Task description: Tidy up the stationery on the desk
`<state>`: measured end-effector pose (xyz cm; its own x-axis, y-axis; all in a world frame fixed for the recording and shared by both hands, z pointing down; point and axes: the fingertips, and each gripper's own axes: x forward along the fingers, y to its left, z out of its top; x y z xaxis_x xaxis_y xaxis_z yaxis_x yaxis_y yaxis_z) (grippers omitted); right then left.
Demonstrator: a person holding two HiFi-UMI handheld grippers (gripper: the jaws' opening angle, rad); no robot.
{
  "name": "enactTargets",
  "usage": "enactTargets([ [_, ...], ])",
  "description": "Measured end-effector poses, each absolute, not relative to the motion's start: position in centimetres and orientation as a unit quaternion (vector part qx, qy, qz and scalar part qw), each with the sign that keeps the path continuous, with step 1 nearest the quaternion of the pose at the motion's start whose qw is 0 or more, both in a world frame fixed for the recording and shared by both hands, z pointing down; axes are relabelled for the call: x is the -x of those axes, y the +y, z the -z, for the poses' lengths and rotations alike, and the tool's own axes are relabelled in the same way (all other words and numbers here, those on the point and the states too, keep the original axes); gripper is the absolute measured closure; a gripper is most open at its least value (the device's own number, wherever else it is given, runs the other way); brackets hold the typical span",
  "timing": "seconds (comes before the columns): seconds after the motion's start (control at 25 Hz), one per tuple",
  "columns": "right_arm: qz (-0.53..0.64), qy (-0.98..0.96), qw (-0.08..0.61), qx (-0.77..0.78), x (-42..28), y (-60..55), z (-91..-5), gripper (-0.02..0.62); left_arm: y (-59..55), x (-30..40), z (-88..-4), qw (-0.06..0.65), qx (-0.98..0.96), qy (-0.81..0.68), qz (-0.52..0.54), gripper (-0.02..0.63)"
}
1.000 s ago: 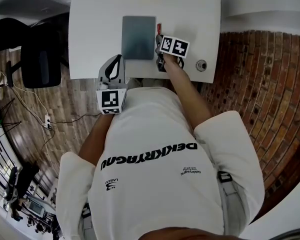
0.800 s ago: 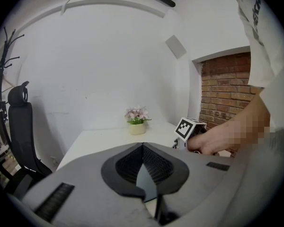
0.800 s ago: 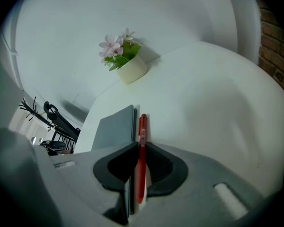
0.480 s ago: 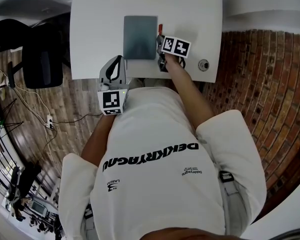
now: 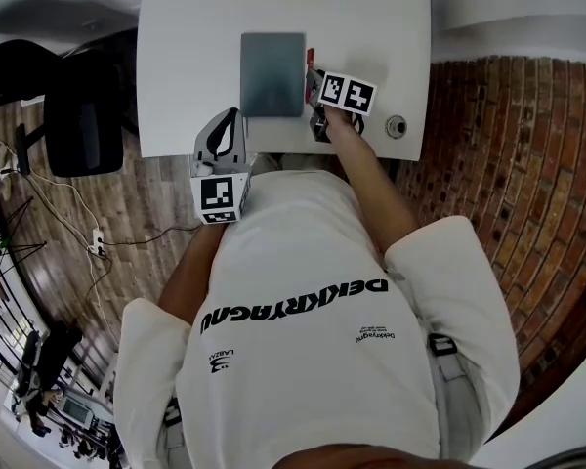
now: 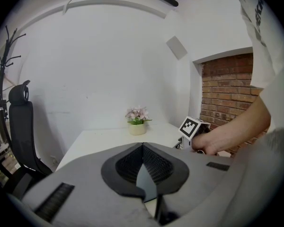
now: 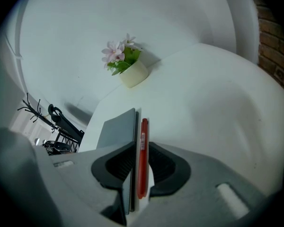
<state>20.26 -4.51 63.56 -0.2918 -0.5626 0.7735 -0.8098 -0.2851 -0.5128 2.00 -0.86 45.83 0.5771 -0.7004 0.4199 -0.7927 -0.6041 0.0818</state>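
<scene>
White desk (image 5: 371, 27), seen from above, with the person standing at its near edge. A grey notebook (image 5: 272, 73) lies flat on the desk, left of centre. A red pen (image 7: 143, 145) lies on the desk just beside the notebook's right edge and parallel to it; from the head view only its far end shows, past the marker cube. The right gripper (image 7: 142, 167) is tilted down over the pen. Its jaws have just been opening and stand apart, with the pen running lengthwise between them. The pads are not pressing on it, and a strip of white desk shows beside the pen on the right. The notebook's right edge also reaches in by the left pad. The left gripper (image 6: 143, 164) is held at the desk's near edge, left of the person's body, well apart from the pen. Its jaws are closed together with nothing between them. A small pot of pink flowers (image 7: 132, 74) stands at the far edge of the desk, by the white wall. A small round metal object (image 5: 396, 126) sits near the desk's right edge; what it is cannot be made out. A black office chair (image 5: 83, 125) stands on the wooden floor left of the desk, and there is brickwork (image 5: 508, 145) to the right.
</scene>
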Motion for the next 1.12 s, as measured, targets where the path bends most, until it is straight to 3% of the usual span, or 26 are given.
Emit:
enactTargets([
  [0.52,-0.460,-0.644,0.041,-0.610,-22.8,-7.1,-53.5,0.518,-2.7,-3.9,-44.3,0.119,-0.889,-0.412,-0.160,0.607],
  [0.72,-0.362,-0.699,0.034,-0.615,-21.9,-7.5,-47.9,0.533,-4.0,-4.9,-43.3,0.094,-0.899,-0.406,-0.138,0.607],
  [0.88,-0.275,-0.736,0.045,-0.617,-21.1,-6.4,-44.9,0.596,-4.5,-6.5,-42.6,0.096,-0.905,-0.393,-0.133,0.607],
  [1.12,-0.198,-0.764,0.021,-0.613,-20.0,-4.6,-41.5,0.598,-4.9,-7.6,-42.6,0.089,-0.911,-0.382,-0.131,0.607],
])
